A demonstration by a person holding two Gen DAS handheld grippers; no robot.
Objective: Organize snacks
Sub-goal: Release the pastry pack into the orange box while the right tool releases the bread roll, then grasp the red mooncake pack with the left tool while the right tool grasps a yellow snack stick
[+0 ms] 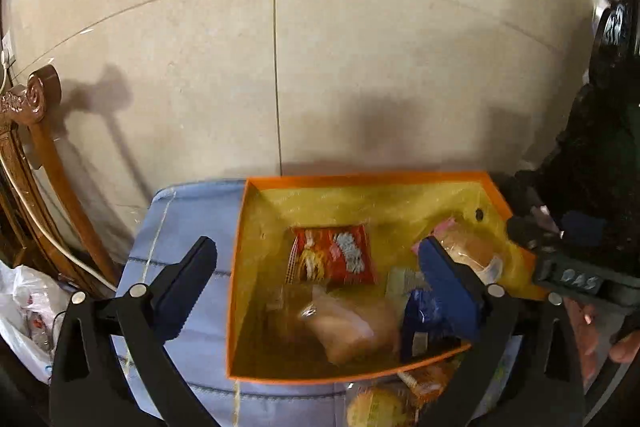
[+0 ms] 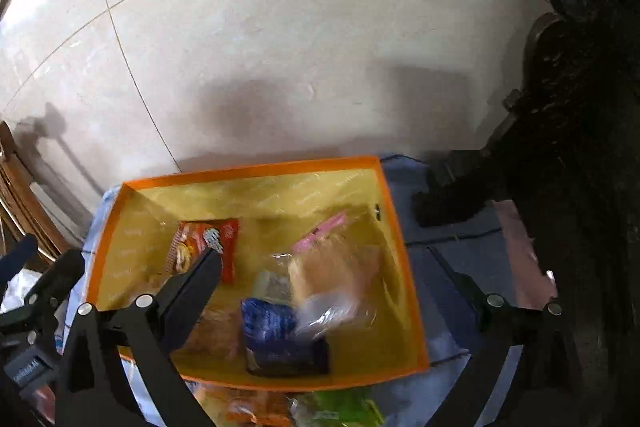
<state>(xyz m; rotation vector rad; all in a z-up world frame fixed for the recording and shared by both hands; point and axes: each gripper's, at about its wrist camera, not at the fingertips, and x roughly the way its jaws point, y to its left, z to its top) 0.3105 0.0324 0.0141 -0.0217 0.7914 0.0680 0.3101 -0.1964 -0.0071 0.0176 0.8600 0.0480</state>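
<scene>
Both grippers hang above the orange box (image 1: 240, 267), each with its fingers spread wide and nothing between them. The left gripper (image 1: 320, 279) straddles the box's left wall in the left wrist view; the right gripper (image 2: 332, 291) straddles the right wall in the right wrist view.

Snacks sit inside the box: a red packet (image 1: 334, 255) at centre, a clear-wrapped bun (image 1: 352, 327) below it, a blue packet (image 1: 420, 323) lower right, another wrapped bun (image 1: 468, 247) toward the right wall. More snacks lie outside, at the bottom edge of both frames: an orange pack (image 2: 248, 407) and a green pack (image 2: 340, 411) on the blue cloth (image 1: 180, 219), just beside the box's near wall.

Risks from here:
- The box looks light and open-topped. A finger that comes down on its rim, not inside it, probably tips or shoves the box on the cloth.
- Clear wrappers are slippery and crinkle; a shallow pinch likely catches film only and drops the bun.
- The leftover packs sit almost under the cameras, so the fingers may miss them or nudge them off the cloth's edge.
- The bun wrappers are motion-blurred, so it is hard to say whether they have fully settled.
- Both grippers work the same box; their fingers could collide over it.
</scene>
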